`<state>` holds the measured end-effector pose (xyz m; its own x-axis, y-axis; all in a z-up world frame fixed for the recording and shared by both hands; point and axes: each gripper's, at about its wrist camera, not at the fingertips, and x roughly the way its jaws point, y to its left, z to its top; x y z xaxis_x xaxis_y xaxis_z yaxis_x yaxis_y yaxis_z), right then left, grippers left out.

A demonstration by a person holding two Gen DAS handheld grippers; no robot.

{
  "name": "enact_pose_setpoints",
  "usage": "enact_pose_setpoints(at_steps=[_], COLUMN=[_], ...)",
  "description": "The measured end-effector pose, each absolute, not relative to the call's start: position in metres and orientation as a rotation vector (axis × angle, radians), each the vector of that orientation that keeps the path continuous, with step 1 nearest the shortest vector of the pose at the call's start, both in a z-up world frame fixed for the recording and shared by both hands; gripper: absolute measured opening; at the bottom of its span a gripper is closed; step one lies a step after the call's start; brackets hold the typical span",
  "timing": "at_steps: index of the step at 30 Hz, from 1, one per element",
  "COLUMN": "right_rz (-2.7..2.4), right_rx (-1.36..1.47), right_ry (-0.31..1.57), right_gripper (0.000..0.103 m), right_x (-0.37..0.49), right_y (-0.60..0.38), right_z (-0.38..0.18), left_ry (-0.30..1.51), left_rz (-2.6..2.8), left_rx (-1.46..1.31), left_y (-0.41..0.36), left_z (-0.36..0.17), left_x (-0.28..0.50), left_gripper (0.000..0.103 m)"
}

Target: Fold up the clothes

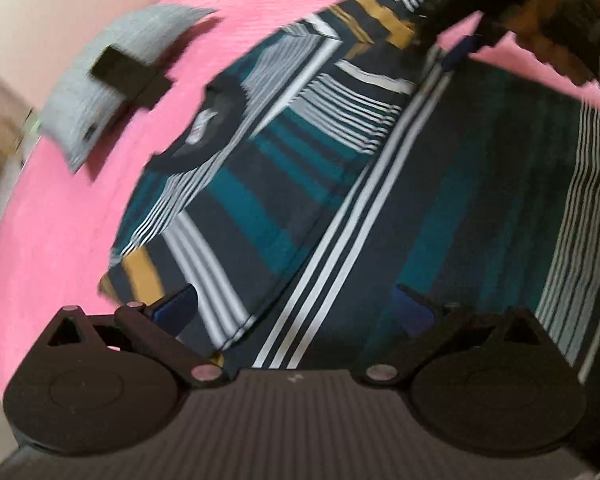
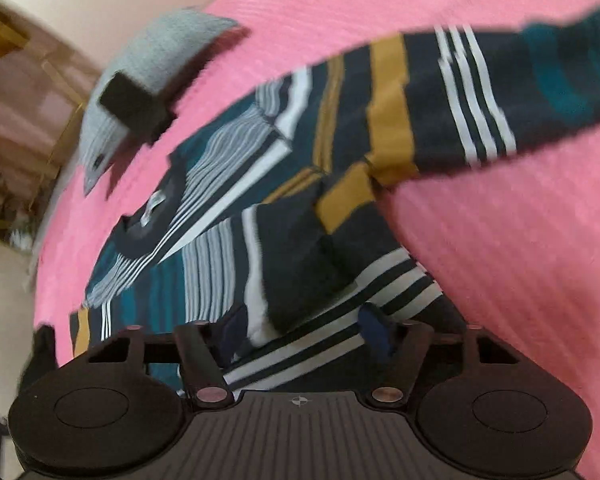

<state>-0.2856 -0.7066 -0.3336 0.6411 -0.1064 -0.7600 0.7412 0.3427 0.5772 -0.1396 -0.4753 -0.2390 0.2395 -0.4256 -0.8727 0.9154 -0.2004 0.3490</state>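
Shirt [image 1: 284, 184] is lying striped and part-folded on the pink bed [image 1: 60, 220], both tongs hovering apart over it: left tongs [image 1: 300, 312], right tongs [image 2: 304, 328]. Next grab is needing both layers at the folded edge, else it's dragging askew.

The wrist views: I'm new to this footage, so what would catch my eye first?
A boldly striped shirt in navy, teal, white and mustard lies spread across a bright pink bedcover, filling the middle of both views. Beyond it, near the bed's far edge, a grey folded garment carries a small black block.
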Motion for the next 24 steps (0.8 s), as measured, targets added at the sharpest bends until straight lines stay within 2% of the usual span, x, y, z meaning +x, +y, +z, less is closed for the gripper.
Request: enact_pose_setpoints(at_steps=[3,4,5,9,12,15,18,20,22,24], right_rz=[-0.57,-0.558,-0.567,-0.592,-0.61,-0.618,-0.619,-0.656,-0.724,-0.821], right_rx=[1.143,1.169,1.186,1.174,1.171,1.205,1.208,1.204,1.191,1.178], right_ry=[0.647,0.64,0.638,0.611,0.671,0.709,0.692,0.667,0.652,0.629], right_gripper=[0.038,0.012,0.002,0.002,0.002,0.002,0.004,0.036,0.059,0.06], right_x=[-0.286,-0.286,-0.29,-0.309,-0.322,-0.327,-0.338,-0.363,-0.393,-0.433], right_y=[-0.717,-0.721,-0.724,-0.724,-0.72,-0.725,-0.734,-0.741,-0.749,-0.767], right_z=[-0.344,-0.345,-0.342,-0.311,-0.324,-0.346,-0.345,-0.338,-0.331,-0.328], left_ry=[0.522,0.522,0.528,0.54,0.543,0.539,0.526,0.522,0.519,0.503], left_rz=[-1.334,-1.332,-1.327,-1.328,-1.344,-1.368,-1.396,-1.416,-1.438,-1.464], left_rx=[1.268,1.278,1.279,1.268,1.284,1.311,1.333,1.338,1.343,1.344], left_y=[-0.491,-0.496,-0.5,-0.51,-0.518,-0.528,-0.54,-0.549,-0.559,-0.57], left_z=[-0.262,-0.267,-0.27,-0.268,-0.268,-0.272,-0.277,-0.279,-0.281,-0.279], left_x=[-0.152,-0.156,-0.159,-0.167,-0.171,-0.174,-0.181,-0.186,-0.194,-0.205], left_gripper=[0.101,0.101,0.101,0.101,0.101,0.101,0.101,0.101,0.101,0.101])
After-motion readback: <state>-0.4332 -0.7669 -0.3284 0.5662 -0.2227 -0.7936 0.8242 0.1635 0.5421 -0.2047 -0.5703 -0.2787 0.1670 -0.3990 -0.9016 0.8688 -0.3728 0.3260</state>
